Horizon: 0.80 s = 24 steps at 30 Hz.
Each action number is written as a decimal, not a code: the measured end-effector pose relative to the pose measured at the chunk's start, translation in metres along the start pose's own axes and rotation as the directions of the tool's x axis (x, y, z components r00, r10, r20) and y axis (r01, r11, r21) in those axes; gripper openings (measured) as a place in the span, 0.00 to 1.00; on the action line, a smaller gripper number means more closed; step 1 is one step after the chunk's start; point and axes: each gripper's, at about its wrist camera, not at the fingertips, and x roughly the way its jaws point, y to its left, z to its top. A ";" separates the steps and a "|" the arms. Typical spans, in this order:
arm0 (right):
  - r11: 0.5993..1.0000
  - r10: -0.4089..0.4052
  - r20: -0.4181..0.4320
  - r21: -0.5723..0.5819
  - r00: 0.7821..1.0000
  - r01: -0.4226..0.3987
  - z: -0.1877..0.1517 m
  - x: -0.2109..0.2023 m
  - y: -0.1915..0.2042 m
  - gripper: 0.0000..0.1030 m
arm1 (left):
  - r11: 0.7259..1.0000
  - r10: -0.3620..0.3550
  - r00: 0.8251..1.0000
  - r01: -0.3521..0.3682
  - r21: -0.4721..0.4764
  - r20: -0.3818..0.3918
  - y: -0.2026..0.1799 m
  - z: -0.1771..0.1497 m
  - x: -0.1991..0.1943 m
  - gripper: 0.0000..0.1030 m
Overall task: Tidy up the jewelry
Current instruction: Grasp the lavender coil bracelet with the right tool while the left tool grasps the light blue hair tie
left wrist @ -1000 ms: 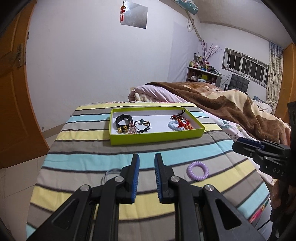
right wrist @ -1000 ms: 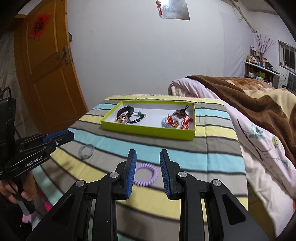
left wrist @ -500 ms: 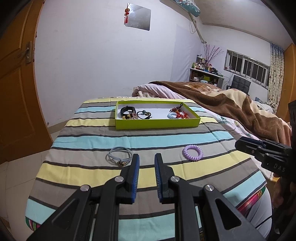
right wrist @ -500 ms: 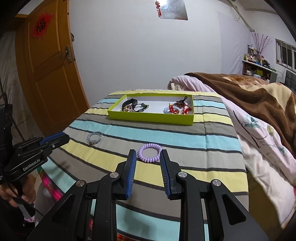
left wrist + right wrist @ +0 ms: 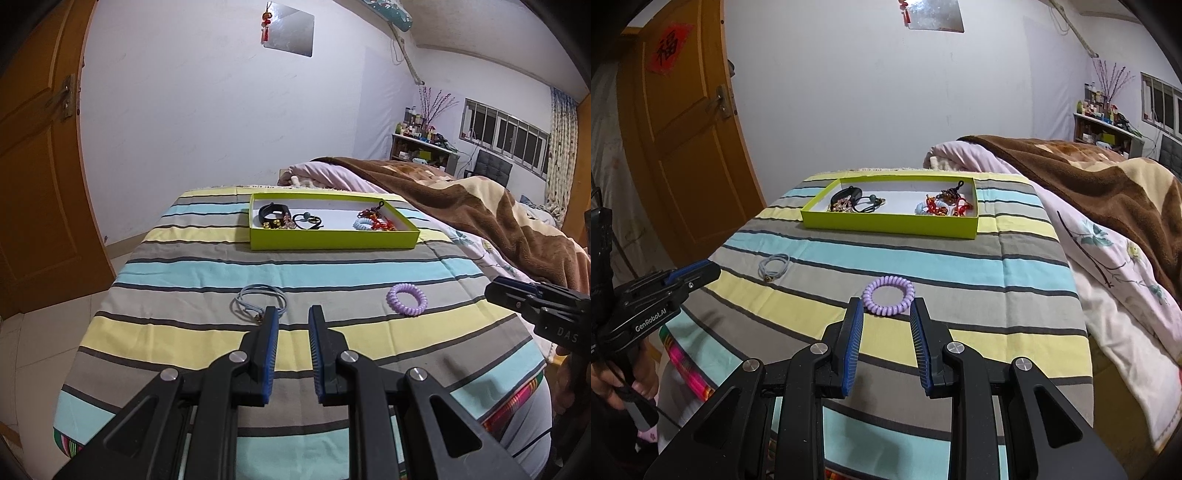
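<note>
At the far left, an orange wooden door (image 5: 683,147) is being shown, with a red paper square (image 5: 669,48) stuck near its top; below it, in the right wrist view, the left gripper (image 5: 701,271) is being held in a hand (image 5: 617,384) just off the left edge of the striped cloth (image 5: 960,269); in its own view the left gripper (image 5: 291,314) is being kept a little open, with a narrow gap between its blue pads and nothing held between them; just ahead of its left fingertip a pale blue cord loop (image 5: 258,301) is lying flat on the cloth, partly hidden by that fingertip; whether the two are touching cannot be told.

Further back, near the middle, a shallow lime-green tray (image 5: 332,240) is being seen on the cloth; in its left end a black band (image 5: 271,212) and a black hair tie (image 5: 308,221) are lying beside some small gold pieces; in its right end a light blue coil tie (image 5: 362,224) is lying against a red tangle (image 5: 380,221).

To the right, a purple coil hair tie (image 5: 888,295) is lying flat on a grey stripe, well apart from the tray; the right gripper (image 5: 886,312) is being held just behind it, opened wider than the left, and nothing is being gripped; the tie is sitting just ahead of the gap between the fingertips.

At the far right, a brown blanket (image 5: 1108,184) is being seen over a pink floral quilt (image 5: 1108,258).
</note>
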 end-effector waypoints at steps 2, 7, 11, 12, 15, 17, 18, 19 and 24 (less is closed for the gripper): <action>1.000 -0.001 -0.006 0.001 1.000 0.001 0.000 0.003 -0.001 0.26 | 1.000 0.005 1.000 -0.005 -0.007 -0.007 0.004 0.000 0.004 0.17; 1.000 -0.002 -0.018 0.009 1.000 0.002 0.002 0.013 -0.003 0.26 | 0.999 0.005 0.999 -0.007 -0.046 -0.032 0.016 0.001 0.015 0.27; 1.000 -0.005 -0.028 0.018 1.000 0.005 0.004 0.023 -0.006 0.26 | 0.997 0.000 0.999 -0.004 -0.078 -0.054 0.024 0.001 0.026 0.29; 1.000 -0.007 -0.032 0.021 0.999 0.007 0.005 0.026 -0.007 0.26 | 0.997 0.002 0.998 -0.007 -0.083 -0.060 0.026 0.001 0.029 0.29; 1.000 -0.010 -0.044 0.029 0.999 0.011 0.006 0.035 -0.010 0.26 | 0.995 0.005 0.997 -0.013 -0.098 -0.078 0.029 0.001 0.039 0.29; 0.999 -0.014 -0.053 0.034 0.998 0.016 0.007 0.042 -0.012 0.26 | 0.994 0.003 0.996 -0.013 -0.106 -0.089 0.030 0.002 0.045 0.29; 0.999 -0.017 -0.059 0.037 0.998 0.019 0.007 0.046 -0.013 0.26 | 0.994 0.003 0.996 -0.014 -0.108 -0.093 0.030 0.001 0.047 0.29; 0.999 -0.018 -0.064 0.040 0.998 0.021 0.007 0.049 -0.014 0.26 | 0.994 0.003 0.995 -0.014 -0.111 -0.099 0.030 0.002 0.051 0.29; 0.998 -0.027 -0.095 0.053 0.995 0.032 0.009 0.066 -0.019 0.26 | 0.991 0.007 0.992 -0.024 -0.132 -0.129 0.032 0.003 0.066 0.29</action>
